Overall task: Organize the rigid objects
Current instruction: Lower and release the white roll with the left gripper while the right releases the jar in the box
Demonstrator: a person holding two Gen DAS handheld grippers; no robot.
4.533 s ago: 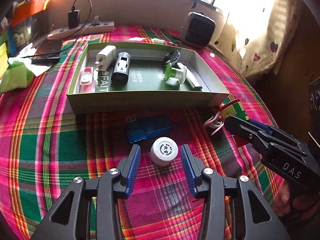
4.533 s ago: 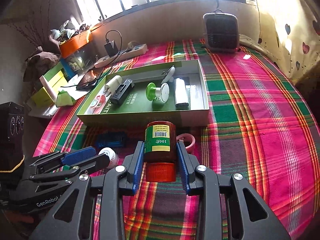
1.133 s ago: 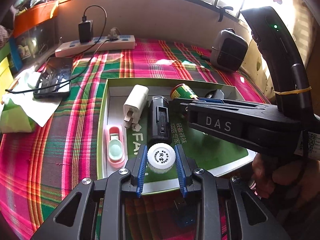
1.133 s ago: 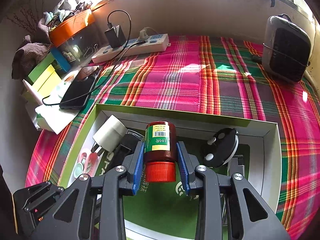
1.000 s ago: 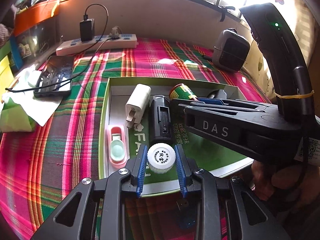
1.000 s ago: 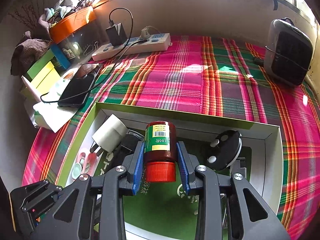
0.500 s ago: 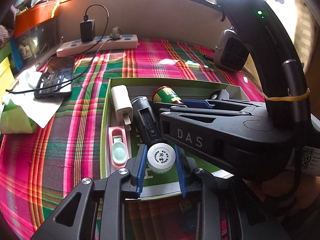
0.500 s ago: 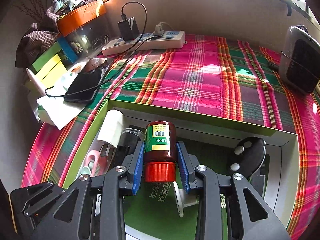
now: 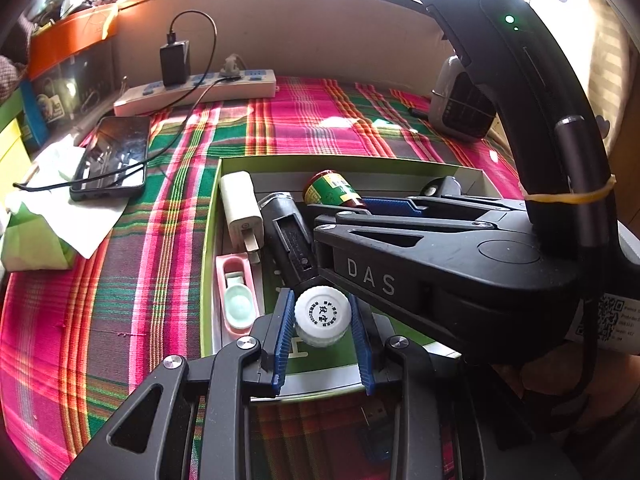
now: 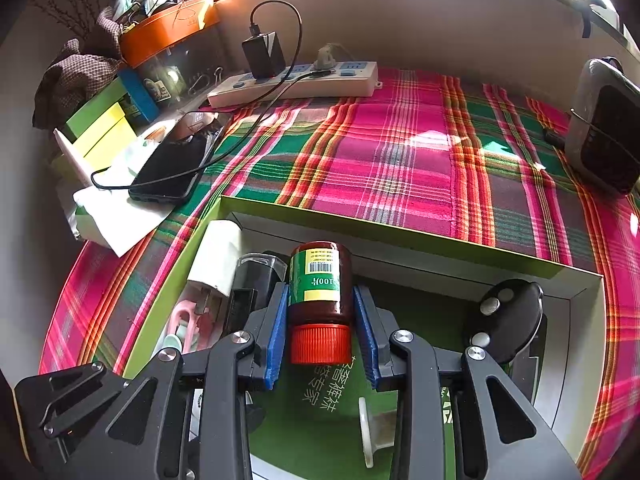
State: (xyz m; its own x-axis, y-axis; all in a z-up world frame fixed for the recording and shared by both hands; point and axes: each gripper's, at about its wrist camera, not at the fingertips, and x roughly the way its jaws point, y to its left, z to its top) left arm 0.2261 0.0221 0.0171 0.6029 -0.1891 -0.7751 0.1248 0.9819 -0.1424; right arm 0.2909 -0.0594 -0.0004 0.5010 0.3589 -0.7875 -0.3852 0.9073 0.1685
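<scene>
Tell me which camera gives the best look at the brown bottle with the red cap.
The right wrist view: the brown bottle lies centred between the right gripper pads, label, barcode and red cap all clear. The left wrist view shows only its base and some green label behind the right gripper's body.

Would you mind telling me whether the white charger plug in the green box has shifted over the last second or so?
Yes. In the left wrist view the white charger plug now lies against the green box left wall.

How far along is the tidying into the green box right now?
Done: the white charger, black case and pink holder lie in the green box. In hand: the left hand-held gripper grips a white bottle, the right a brown bottle, both over the box. Left: releasing both, plus a blue stick outside.
</scene>
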